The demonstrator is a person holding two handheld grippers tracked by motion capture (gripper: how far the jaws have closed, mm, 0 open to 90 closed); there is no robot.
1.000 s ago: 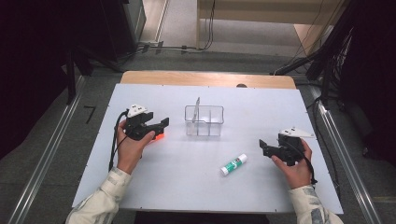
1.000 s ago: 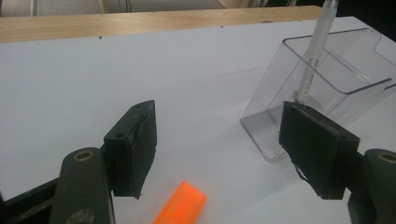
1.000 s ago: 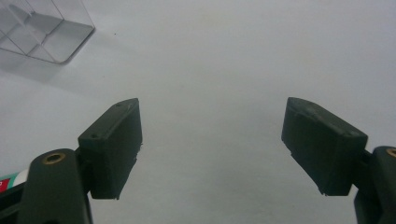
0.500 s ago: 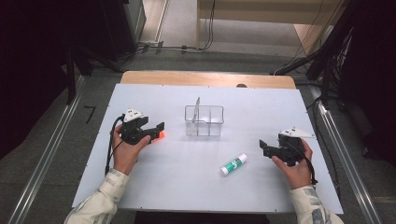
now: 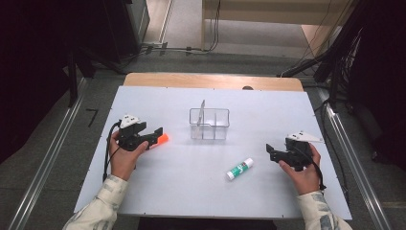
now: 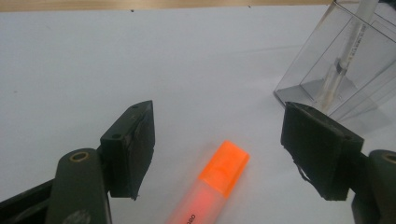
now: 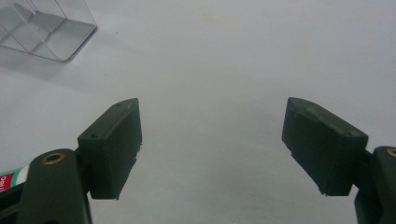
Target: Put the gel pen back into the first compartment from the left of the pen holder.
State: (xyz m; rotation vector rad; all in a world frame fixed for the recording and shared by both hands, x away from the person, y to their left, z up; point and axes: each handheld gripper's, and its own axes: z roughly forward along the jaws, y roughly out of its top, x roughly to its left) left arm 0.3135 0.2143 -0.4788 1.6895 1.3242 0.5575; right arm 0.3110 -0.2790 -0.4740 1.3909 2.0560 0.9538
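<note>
The left claw stands spread, reaching for the orange highlighter, which lies on the bench between its jaws, untouched. Next, I judge: lower and close squarely across its barrel.

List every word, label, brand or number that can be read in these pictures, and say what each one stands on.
Orange highlighter pen: dark print low on its barrel, cut off by the frame edge and blurred; it looks like "080" but is not sure.
White glue stick with green label: label print too small to read; its red and green end shows cut-off letters, unreadable.
White pen in the clear plastic divided holder: small marks along its barrel, too blurred to read.
</note>
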